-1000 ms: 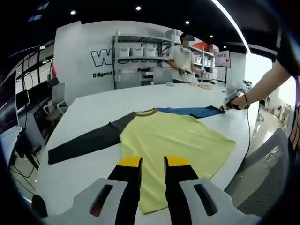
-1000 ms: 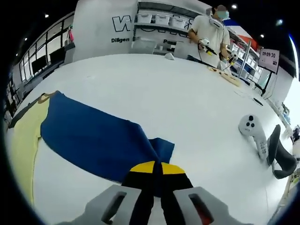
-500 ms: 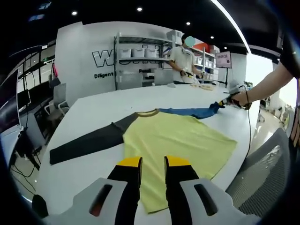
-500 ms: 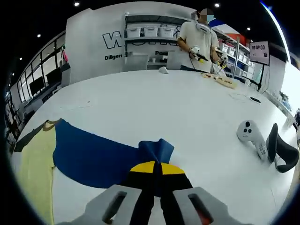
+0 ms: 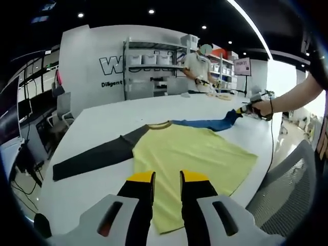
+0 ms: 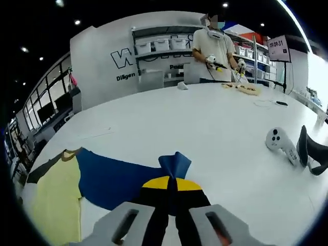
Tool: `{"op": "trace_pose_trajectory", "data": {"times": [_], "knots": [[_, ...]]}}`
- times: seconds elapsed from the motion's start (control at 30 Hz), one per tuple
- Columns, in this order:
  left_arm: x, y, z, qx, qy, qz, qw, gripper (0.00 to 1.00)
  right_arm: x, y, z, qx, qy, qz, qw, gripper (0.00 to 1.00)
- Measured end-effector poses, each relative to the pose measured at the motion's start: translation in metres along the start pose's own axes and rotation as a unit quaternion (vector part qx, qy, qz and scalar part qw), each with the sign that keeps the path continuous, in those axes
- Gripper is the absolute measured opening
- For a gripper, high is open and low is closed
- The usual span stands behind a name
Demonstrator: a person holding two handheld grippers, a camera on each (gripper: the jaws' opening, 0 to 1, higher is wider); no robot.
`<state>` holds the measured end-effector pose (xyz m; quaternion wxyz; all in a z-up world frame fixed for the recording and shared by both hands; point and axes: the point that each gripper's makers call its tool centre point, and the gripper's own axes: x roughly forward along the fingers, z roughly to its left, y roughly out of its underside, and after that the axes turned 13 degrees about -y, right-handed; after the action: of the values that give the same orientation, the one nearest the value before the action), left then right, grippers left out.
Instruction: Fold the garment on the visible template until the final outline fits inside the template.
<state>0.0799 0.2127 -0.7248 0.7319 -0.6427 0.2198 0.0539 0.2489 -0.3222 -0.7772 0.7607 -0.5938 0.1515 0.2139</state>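
A long-sleeved shirt lies on the white table: yellow body, dark grey sleeve stretched left, blue sleeve stretched right. My left gripper hovers open over the yellow hem, holding nothing. A person's arm holds my right gripper at the far end of the blue sleeve. In the right gripper view, my right gripper is shut on the blue sleeve's cuff, lifted off the table. The rest of the blue sleeve runs left to the yellow body.
A white controller and a dark object lie on the table at the right. Another person stands at the far side before shelves. A grey chair stands at the table's right edge.
My right gripper has lifted the blue cuff higher off the table and drawn it in towards the shirt body, bunching the sleeve. The left gripper has held still.
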Motion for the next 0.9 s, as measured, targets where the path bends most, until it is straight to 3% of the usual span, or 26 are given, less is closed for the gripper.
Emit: {"op": "trace_pose_trajectory", "data": {"times": [0.67,0.73,0.77,0.83,0.9], "knots": [[-0.007,0.0,-0.004,0.006,0.01,-0.001,0.9999,0.14,-0.004,-0.023,0.077,0.019,-0.069,-0.048,0.9963,0.0],[-0.009,-0.001,-0.006,0.009,0.013,-0.003,0.9999,0.15,-0.005,-0.036,0.093,0.105,-0.104,-0.096,0.9843,0.0],[-0.009,-0.001,-0.006,0.01,0.014,-0.003,0.9998,0.15,-0.007,-0.038,0.095,0.103,-0.104,-0.098,0.9844,0.0],[-0.01,-0.001,-0.006,0.01,0.015,-0.004,0.9998,0.15,-0.009,-0.042,0.101,0.036,-0.093,-0.083,0.9915,0.0],[-0.011,-0.002,-0.007,0.009,0.016,-0.004,0.9998,0.15,-0.009,-0.048,0.112,0.039,-0.102,-0.088,0.9902,0.0]]}}
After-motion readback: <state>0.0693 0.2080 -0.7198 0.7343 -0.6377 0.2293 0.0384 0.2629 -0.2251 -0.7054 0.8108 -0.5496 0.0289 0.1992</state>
